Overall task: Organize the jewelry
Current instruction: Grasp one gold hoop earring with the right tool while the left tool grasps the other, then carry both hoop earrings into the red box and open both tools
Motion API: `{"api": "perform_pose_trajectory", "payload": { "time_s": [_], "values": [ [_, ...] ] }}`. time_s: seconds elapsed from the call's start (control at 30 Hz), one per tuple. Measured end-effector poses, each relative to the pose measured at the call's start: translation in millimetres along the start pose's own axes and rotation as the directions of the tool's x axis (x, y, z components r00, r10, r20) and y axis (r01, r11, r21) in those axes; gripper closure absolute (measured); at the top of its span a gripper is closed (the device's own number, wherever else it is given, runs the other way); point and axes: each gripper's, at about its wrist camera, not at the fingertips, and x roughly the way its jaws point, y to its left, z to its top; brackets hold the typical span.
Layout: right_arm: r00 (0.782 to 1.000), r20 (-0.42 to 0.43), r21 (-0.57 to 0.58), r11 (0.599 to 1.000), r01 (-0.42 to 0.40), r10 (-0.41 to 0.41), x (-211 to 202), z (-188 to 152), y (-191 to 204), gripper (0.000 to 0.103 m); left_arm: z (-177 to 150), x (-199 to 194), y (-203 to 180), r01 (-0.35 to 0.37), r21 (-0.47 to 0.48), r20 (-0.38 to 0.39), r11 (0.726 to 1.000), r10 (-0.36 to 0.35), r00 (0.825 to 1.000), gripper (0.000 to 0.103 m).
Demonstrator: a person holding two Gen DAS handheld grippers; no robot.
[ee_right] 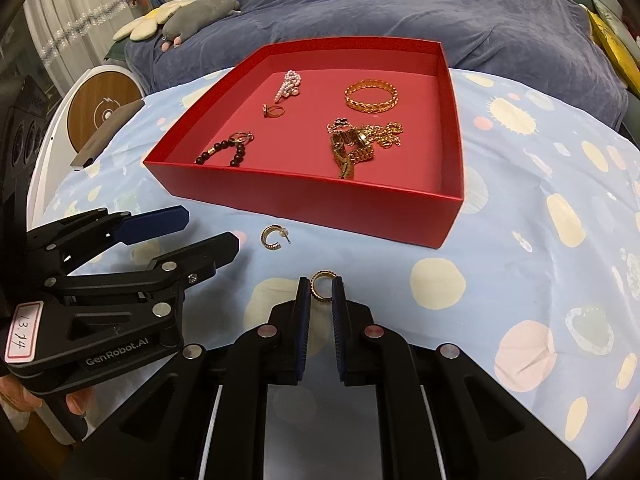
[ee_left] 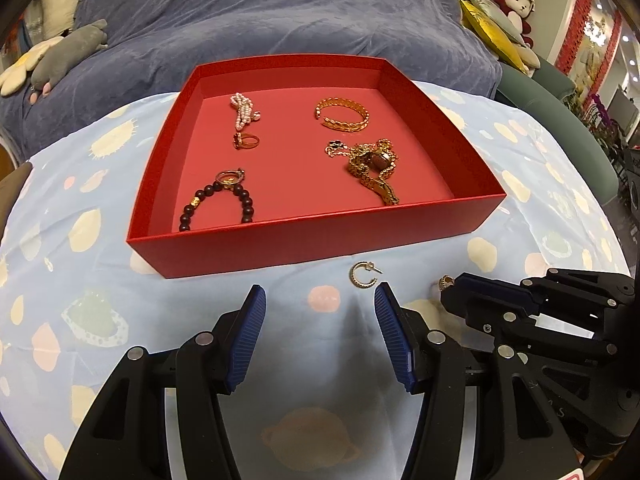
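Left gripper (ee_left: 320,300) hangs wide open before the red box (ee_left: 304,240), a hoop earring (ee_left: 364,275) just ahead of its right finger; the right gripper's catch is mostly hidden. Inside the box: pearl strand (ee_left: 243,111), ring (ee_left: 245,141), bead bracelet (ee_left: 224,202), gold bangle (ee_left: 343,114), tangled chains (ee_left: 374,166).

Right gripper (ee_right: 321,285) pinches a gold ring (ee_right: 322,286) above the cloth (ee_right: 500,240), near the box's front wall (ee_right: 304,204).

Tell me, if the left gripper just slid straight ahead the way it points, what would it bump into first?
Probably the near wall of the red box. The open left gripper aims there; the small gold hoop earring lies slightly right of centre, beside its right finger, so it might get clipped first. Depth is hard to judge.
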Motion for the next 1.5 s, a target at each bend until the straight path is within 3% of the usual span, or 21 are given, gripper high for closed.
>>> {"api": "perform_pose_trajectory", "payload": {
  "time_s": [0.17,0.23,0.43,0.5,0.7,0.77,0.9,0.93,1.27,1.4,1.5],
  "values": [
    [1.000,0.005,0.022,1.000,0.001,-0.001,-6.0,-2.0,-10.3,0.093,4.7,11.5,-15.4,0.003,0.021,0.004,1.000,-0.003,1.000,0.049],
    [1.000,0.003,0.030,1.000,0.000,0.000,-7.8,-2.6,-13.8,0.098,6.0,18.1,-21.8,-0.003,0.038,0.006,0.999,0.003,1.000,0.049],
    [1.000,0.003,0.052,0.999,-0.001,0.001,-11.1,-4.6,-24.5,0.100,5.5,30.5,-36.1,-0.058,0.088,0.026,0.994,0.055,0.998,0.068],
    [1.000,0.003,0.053,0.999,-0.003,0.003,-12.3,-5.1,-26.6,0.102,5.6,31.2,-37.3,-0.063,0.096,0.034,0.993,0.060,0.998,0.085],
    [1.000,-0.001,0.063,0.998,-0.019,0.019,-14.6,-5.1,-32.4,0.102,6.8,31.4,-38.4,-0.055,0.096,0.032,0.994,0.052,0.998,0.085],
    [1.000,0.003,0.066,0.998,-0.017,0.017,-15.2,-6.0,-33.5,0.098,6.4,29.6,-38.6,-0.050,0.094,0.031,0.994,0.047,0.998,0.085],
    [1.000,0.008,0.043,0.999,-0.013,0.012,-14.2,-7.0,-27.4,0.075,6.3,21.5,-37.3,-0.040,0.088,0.038,0.995,0.037,0.999,0.085],
    [1.000,0.005,0.036,0.999,-0.015,0.015,-13.2,-7.6,-25.8,0.074,6.5,19.2,-36.1,-0.038,0.087,0.040,0.995,0.035,0.999,0.085],
    [1.000,-0.016,0.006,1.000,0.011,-0.011,4.6,-11.6,-16.9,0.074,5.6,4.2,-27.7,-0.019,0.064,0.040,0.998,0.017,0.999,0.086],
    [1.000,-0.016,-0.003,1.000,0.022,-0.023,6.6,-10.0,-15.3,0.085,5.2,1.5,-26.0,-0.018,0.058,0.040,0.998,0.016,0.999,0.085],
    [1.000,-0.015,-0.007,1.000,0.025,-0.025,6.4,-9.7,-14.6,0.085,4.5,-1.8,-24.3,-0.013,0.054,0.043,0.998,0.011,0.999,0.085]
  ]
}}
